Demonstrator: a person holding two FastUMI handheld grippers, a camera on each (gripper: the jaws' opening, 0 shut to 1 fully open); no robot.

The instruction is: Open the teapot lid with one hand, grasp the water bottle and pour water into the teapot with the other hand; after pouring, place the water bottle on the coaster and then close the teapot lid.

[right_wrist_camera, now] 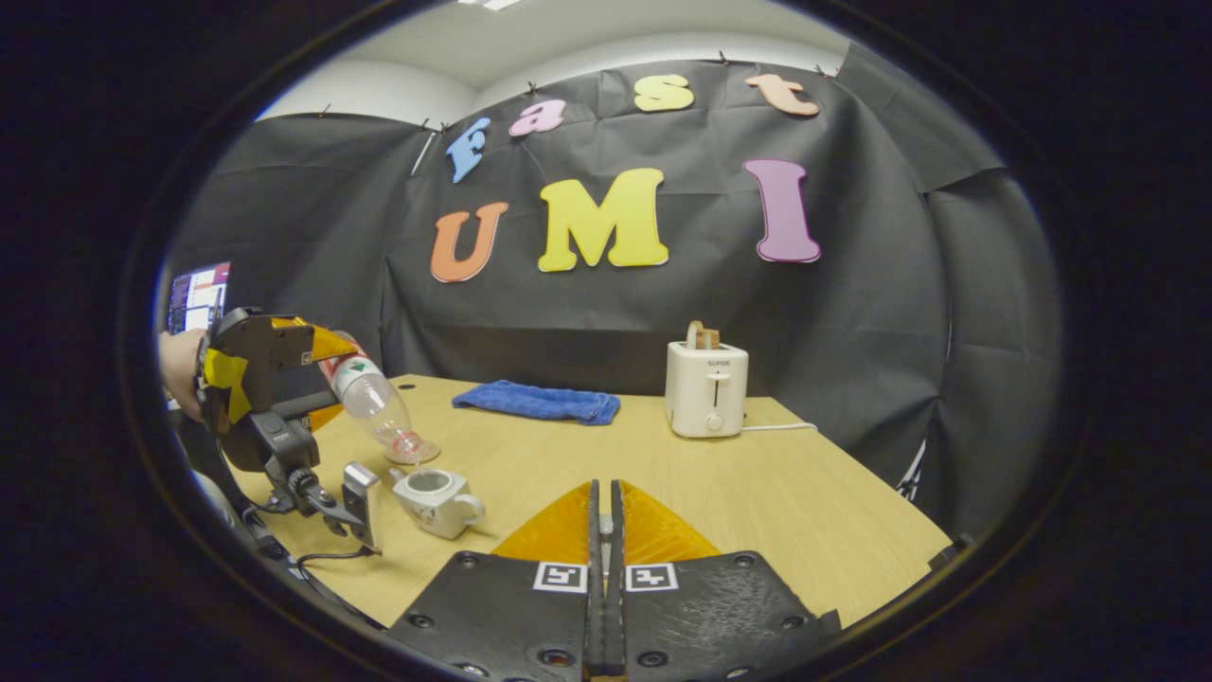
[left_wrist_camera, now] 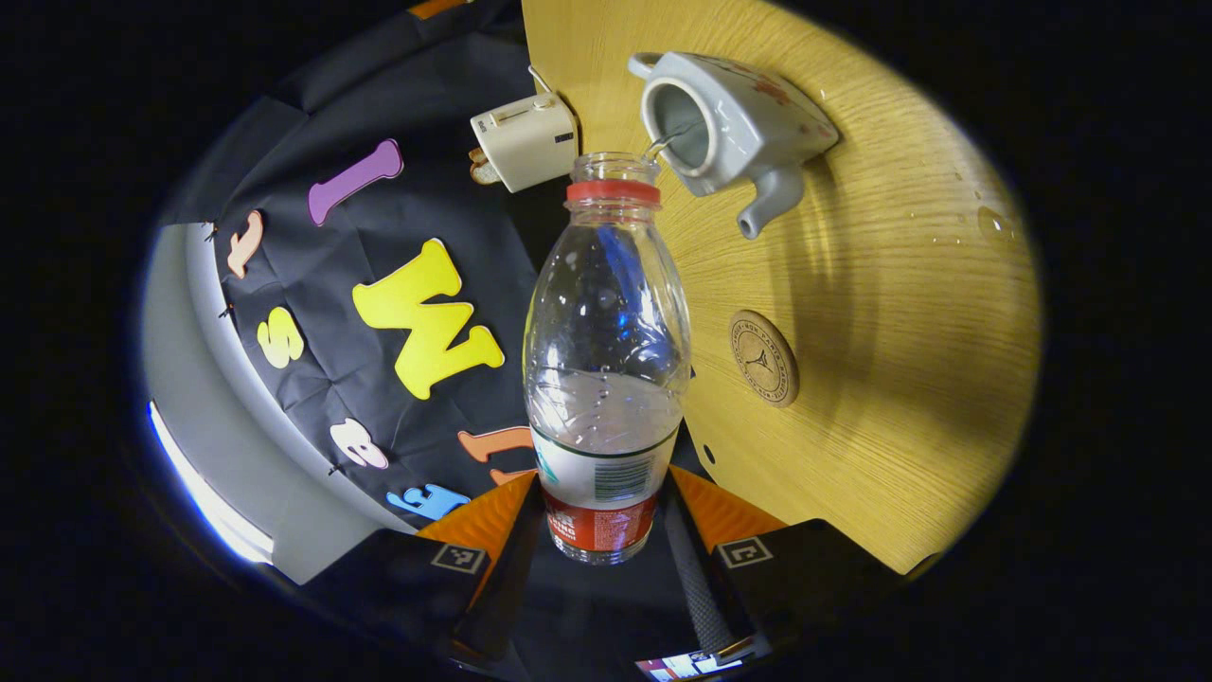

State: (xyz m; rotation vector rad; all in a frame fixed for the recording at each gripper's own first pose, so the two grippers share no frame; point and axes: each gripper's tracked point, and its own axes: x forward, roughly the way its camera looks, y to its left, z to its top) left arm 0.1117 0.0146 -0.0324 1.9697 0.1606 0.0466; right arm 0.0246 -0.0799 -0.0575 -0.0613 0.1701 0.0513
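My left gripper (left_wrist_camera: 602, 497) is shut on the lower part of a clear water bottle (left_wrist_camera: 606, 332) with a red neck ring and no cap. The bottle is tipped, mouth toward the open white teapot (left_wrist_camera: 729, 123), and a thin stream runs into it. The round cork coaster (left_wrist_camera: 763, 358) lies bare on the wooden table, near the teapot. In the right gripper view the same bottle (right_wrist_camera: 374, 403) leans over the teapot (right_wrist_camera: 436, 500), held by the far gripper (right_wrist_camera: 275, 374) and a hand (right_wrist_camera: 175, 365). My right gripper (right_wrist_camera: 603, 530) is raised over the table, shut on a small pale piece, apparently the lid's knob.
A white toaster (right_wrist_camera: 705, 388) stands at the back of the table (right_wrist_camera: 805, 493) with its cord trailing right. A blue cloth (right_wrist_camera: 540, 401) lies at the back middle. A black clamp stand (right_wrist_camera: 327, 493) sits left of the teapot. Water drops (left_wrist_camera: 994, 223) dot the wood.
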